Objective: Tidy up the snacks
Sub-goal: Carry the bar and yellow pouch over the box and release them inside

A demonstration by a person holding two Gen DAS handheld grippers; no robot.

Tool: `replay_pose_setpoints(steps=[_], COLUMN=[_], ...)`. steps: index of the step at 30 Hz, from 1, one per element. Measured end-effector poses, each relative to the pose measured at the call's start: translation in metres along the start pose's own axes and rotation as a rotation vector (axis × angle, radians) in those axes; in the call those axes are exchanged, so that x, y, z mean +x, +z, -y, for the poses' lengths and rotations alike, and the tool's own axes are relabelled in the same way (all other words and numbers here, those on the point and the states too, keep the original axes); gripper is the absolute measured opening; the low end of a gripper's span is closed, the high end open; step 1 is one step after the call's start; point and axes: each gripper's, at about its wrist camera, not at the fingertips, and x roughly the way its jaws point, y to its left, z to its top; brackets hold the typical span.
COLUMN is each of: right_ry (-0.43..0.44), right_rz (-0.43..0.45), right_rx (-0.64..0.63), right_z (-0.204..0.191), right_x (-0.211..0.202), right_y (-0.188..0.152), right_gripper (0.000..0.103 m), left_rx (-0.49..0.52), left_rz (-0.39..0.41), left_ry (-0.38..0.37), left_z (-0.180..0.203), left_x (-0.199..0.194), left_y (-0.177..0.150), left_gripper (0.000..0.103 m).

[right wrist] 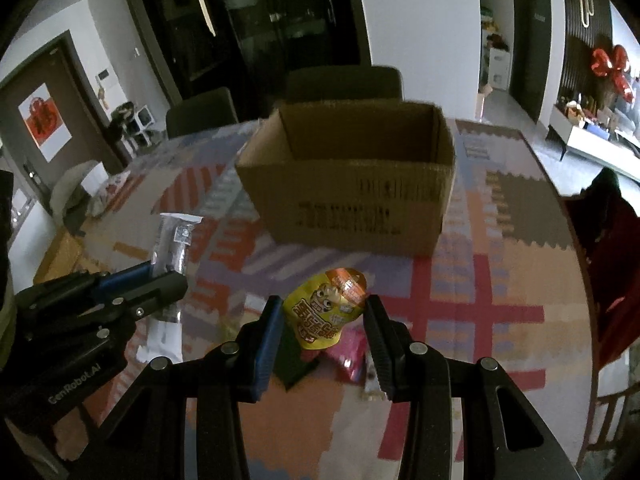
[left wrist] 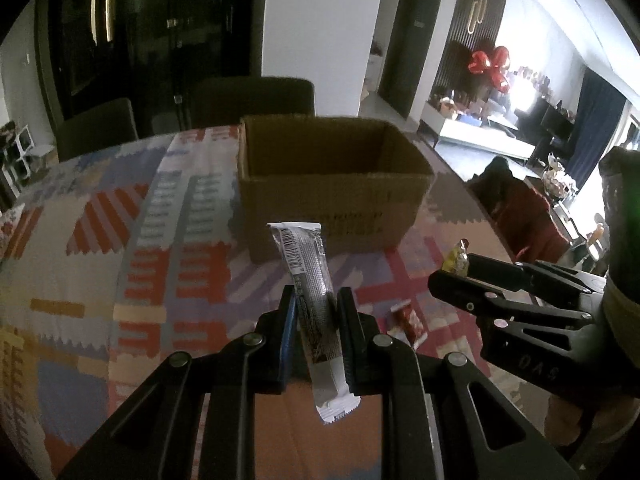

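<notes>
left hand-held gripper [left wrist: 314, 322] pinches a light, crinkly silver snack stick [left wrist: 310, 280] mid-length; right hand-held gripper [right wrist: 322, 320] pinches a soft yellow pouch [right wrist: 326, 312], both near the cardboard box [right wrist: 352, 196].

The left gripper [left wrist: 314, 312] is pointing downward with jaws clamped tight. The right gripper [right wrist: 322, 316] is tilting downward too, jaws partly closed in a grip.

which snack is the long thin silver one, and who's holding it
The silver stick packet, shut in the left tool; the right tool holds a squat yellow pouch.
</notes>
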Motion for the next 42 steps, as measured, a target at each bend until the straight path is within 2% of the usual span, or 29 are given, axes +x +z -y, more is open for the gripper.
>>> replay_pose_setpoints(steps=[13,26,35,42], right_ry=[-0.007,-0.022,-0.021,-0.058], right_rz=[0.093,0.141,0.125,0.092], right_rx=[-0.011,-0.045,-0.055,-0.046], right_z=[0.001,0.006,0.012,0.027], right_x=[-0.007,-0.005,0.010,0.033], right_y=[0.048,0.102,0.129,0.144], right_gripper=[0.042,0.042,0.042,0.043], left_rx=[0.035,0.049,0.068,0.066], left_rz=[0.088,0.114,0.116,0.076], left_ry=[-0.021,-0.043,-0.054,-0.053], left_z=[-0.002,-0.006,-0.010,-0.015], left_x=[-0.005,0.009,0.028,0.057], left_y=[0.052,0.108,0.145,0.160], left_gripper=[0.020,0.020,0.020,0.020])
